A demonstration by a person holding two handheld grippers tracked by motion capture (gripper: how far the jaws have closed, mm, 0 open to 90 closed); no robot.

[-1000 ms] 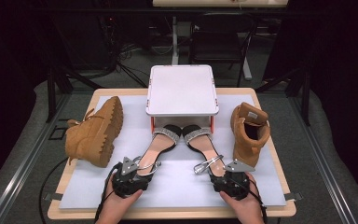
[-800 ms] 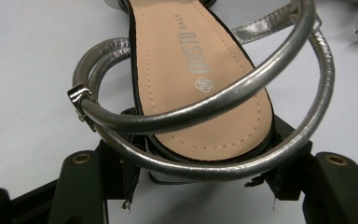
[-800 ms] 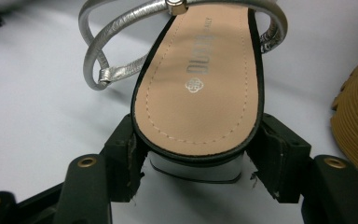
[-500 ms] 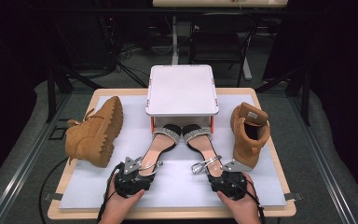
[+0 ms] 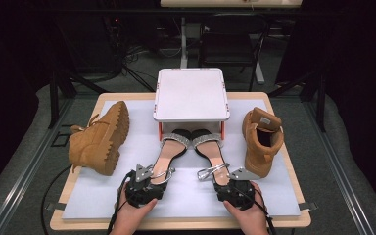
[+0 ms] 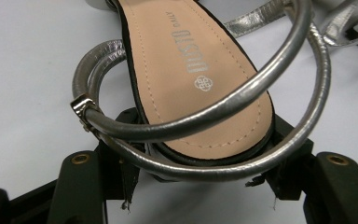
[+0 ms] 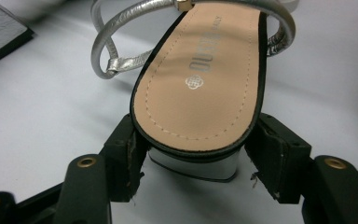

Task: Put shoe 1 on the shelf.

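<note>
Two silver-strapped sandals with tan insoles lie side by side at the middle of the table, toes under a white stand. My left gripper [image 5: 152, 178] is shut on the heel of the left sandal [image 5: 169, 154]; in the left gripper view its pads flank the left sandal's heel [image 6: 205, 116], and the silver ankle strap [image 6: 223, 105] loops over it. My right gripper [image 5: 225, 181] is shut on the heel of the right sandal [image 5: 214, 154]; in the right gripper view both pads press the edges of the right sandal's heel [image 7: 200, 93] above a silver heel block [image 7: 193, 165].
The white-topped stand [image 5: 191, 93] on red legs sits at the back centre. A tan boot [image 5: 100, 139] lies on its side at the left. A second tan boot [image 5: 262, 139] stands upright at the right. A white mat [image 5: 98, 200] covers the wooden table.
</note>
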